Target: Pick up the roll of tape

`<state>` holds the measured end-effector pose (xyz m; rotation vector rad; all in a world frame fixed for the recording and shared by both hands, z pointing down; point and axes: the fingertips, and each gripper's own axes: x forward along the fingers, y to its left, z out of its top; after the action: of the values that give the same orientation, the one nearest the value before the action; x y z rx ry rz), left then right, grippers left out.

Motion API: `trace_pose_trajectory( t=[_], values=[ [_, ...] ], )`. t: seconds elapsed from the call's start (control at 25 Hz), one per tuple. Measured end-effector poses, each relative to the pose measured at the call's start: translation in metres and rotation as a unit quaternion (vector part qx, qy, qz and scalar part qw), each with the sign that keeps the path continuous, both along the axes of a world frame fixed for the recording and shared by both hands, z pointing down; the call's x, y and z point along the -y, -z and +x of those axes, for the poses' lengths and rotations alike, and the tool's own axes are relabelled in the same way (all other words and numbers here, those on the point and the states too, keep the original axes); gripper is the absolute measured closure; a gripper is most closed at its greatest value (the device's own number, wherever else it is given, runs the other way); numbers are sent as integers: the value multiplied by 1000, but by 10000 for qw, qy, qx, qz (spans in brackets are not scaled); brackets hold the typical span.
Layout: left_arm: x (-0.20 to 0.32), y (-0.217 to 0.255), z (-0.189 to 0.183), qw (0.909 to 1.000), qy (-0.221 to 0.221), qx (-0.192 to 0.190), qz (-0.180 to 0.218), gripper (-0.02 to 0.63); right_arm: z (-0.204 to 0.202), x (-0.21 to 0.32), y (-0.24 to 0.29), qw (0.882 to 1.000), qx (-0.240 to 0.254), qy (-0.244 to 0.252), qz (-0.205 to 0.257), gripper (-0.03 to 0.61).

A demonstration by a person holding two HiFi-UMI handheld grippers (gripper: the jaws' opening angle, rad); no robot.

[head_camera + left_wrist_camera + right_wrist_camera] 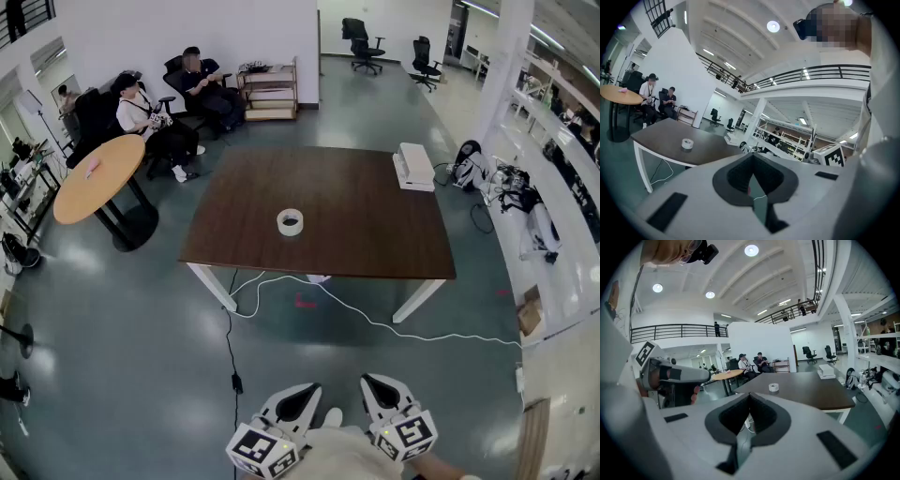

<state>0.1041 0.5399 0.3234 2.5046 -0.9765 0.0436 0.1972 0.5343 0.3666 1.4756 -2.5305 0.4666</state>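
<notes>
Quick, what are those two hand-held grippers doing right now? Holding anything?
Left hand-held gripper: closed, holding nothing.
Right hand-held gripper: closed, holding nothing.

Tape roll (pixel 290 222) on table (pixel 375 239), roughly central.

Dark table (pixel 375 216) ctr (round table (pixel 112 183) left), grey floor (pixel 112 328).

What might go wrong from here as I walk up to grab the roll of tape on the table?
The white cable trails across the floor between you and the table: a trip hazard. Both the left tool and right tool are shut; unless one opens first, it would likely shove the roll of tape, which lies flat mid-table, instead of gripping it.
</notes>
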Motion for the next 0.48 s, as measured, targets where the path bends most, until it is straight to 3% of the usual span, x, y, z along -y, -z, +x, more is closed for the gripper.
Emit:
trace_pose_trajectory(
  t=[0.48],
  values=[
    [5,-2,20,10000,-8,28,-62,609,22,2,-3,10000,26,-54,-32,572]
  ],
)
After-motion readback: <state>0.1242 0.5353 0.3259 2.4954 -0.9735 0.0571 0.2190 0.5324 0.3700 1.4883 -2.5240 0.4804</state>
